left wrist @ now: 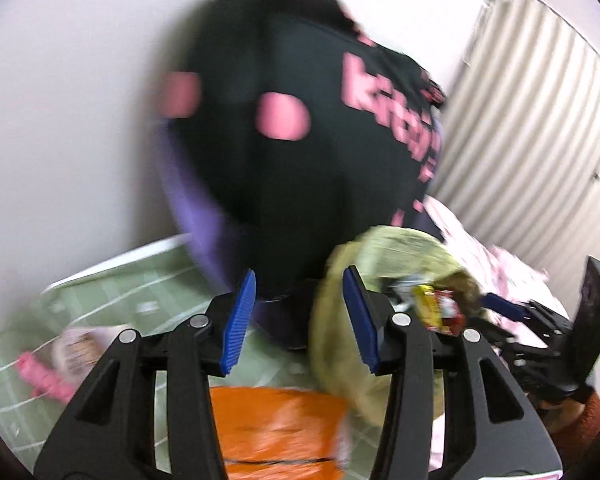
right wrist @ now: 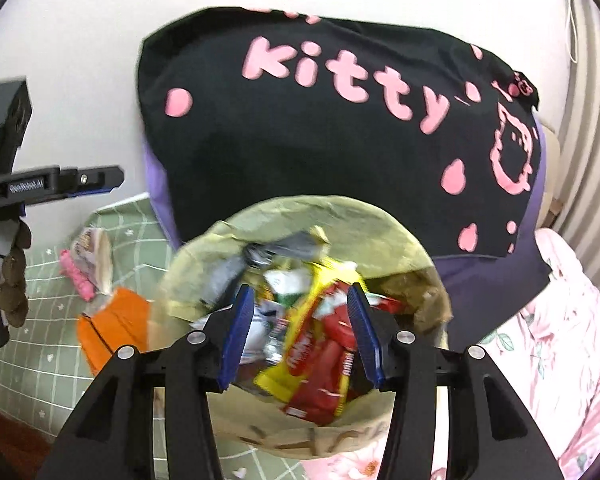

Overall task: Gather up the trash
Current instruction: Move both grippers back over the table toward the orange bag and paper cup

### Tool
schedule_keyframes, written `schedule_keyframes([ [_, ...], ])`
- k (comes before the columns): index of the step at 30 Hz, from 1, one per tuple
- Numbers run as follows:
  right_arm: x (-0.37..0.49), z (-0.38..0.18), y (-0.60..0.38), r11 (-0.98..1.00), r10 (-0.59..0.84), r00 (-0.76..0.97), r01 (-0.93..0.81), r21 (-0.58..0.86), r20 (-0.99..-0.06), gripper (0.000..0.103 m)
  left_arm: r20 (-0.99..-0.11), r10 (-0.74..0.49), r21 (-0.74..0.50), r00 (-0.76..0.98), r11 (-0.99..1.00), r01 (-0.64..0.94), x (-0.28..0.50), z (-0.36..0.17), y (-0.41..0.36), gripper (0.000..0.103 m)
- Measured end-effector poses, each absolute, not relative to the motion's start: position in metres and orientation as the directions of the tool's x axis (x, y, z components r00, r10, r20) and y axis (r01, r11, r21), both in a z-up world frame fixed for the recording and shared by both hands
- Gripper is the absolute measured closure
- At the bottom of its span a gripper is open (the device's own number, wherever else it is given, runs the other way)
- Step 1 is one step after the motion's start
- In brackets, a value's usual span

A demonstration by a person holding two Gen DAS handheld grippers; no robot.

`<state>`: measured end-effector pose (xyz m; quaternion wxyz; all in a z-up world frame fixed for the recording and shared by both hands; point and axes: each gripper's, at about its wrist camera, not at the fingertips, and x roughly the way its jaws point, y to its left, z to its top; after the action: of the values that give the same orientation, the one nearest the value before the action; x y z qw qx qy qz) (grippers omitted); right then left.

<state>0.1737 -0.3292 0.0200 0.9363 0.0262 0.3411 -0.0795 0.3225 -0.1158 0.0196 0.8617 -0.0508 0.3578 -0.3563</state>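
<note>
A tan paper bag stands open on the bed, holding several wrappers. A red and yellow wrapper lies in its mouth. My right gripper is open right above the bag's mouth, the wrapper between its blue pads without being pinched. My left gripper is open and empty, left of the bag, above an orange wrapper on the green sheet. A pink wrapper and a pale packet lie further left; they show in the right wrist view too.
A big black pillow with pink "kitty" lettering leans on the white wall behind the bag. The green checked sheet covers the bed's left part. A pink floral blanket lies on the right. A ribbed curtain hangs at far right.
</note>
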Motion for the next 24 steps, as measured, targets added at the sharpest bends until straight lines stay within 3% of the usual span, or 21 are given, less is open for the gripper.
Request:
schedule_keyframes([
  [5,0.176,0.028,-0.303,0.994,-0.076,0.781,0.106,0.013,-0.621,0.057,-0.6,-0.541,-0.308,0.589,0.836,0.455,0.335,0.0,-0.051,0.059],
  [11,0.189,0.024,-0.255,0.997,0.074,0.773,-0.063,0.04,-0.63,0.055,-0.669,-0.439,-0.364,0.599,0.897,0.25,0.346,-0.04,0.024,0.059],
  [18,0.217,-0.005,-0.207,0.968,0.241,0.689,-0.219,0.12,-0.684,0.055,-0.67,-0.487,-0.359,0.56,0.873,0.33,0.369,-0.061,0.028,0.054],
  [24,0.214,-0.049,-0.182,0.955,0.263,0.588,-0.27,0.121,-0.765,0.055,-0.708,-0.504,-0.368,0.495,0.861,0.352,0.394,-0.082,0.012,0.054],
])
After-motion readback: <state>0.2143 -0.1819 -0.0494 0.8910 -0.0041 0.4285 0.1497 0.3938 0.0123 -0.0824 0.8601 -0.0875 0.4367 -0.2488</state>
